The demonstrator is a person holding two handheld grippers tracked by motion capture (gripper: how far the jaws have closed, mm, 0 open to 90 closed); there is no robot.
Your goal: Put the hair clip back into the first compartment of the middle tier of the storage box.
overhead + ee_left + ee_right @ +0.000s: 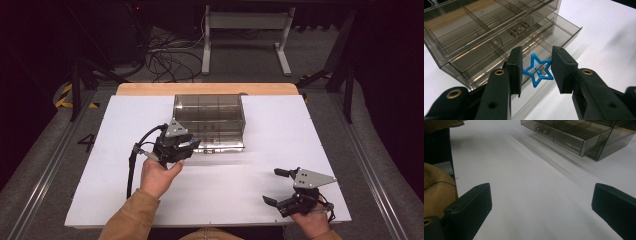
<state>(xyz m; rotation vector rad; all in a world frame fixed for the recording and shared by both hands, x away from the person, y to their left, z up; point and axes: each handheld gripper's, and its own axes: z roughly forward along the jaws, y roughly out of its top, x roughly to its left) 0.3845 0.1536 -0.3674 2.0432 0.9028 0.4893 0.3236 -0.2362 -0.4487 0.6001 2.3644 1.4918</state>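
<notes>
Over the open drawer (541, 42) my left claw (536, 70) pinches a blue star clip (537, 71); I should lower into one compartment before releasing. My right claw (281, 186) rests wide open, empty.

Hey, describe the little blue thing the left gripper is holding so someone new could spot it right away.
On the white table stands a smoky clear drawer box with its bottom drawer pulled out. Just in front of it, the left gripper pinches a blue star-shaped clip, an open star outline and the one bright-coloured item there.
</notes>
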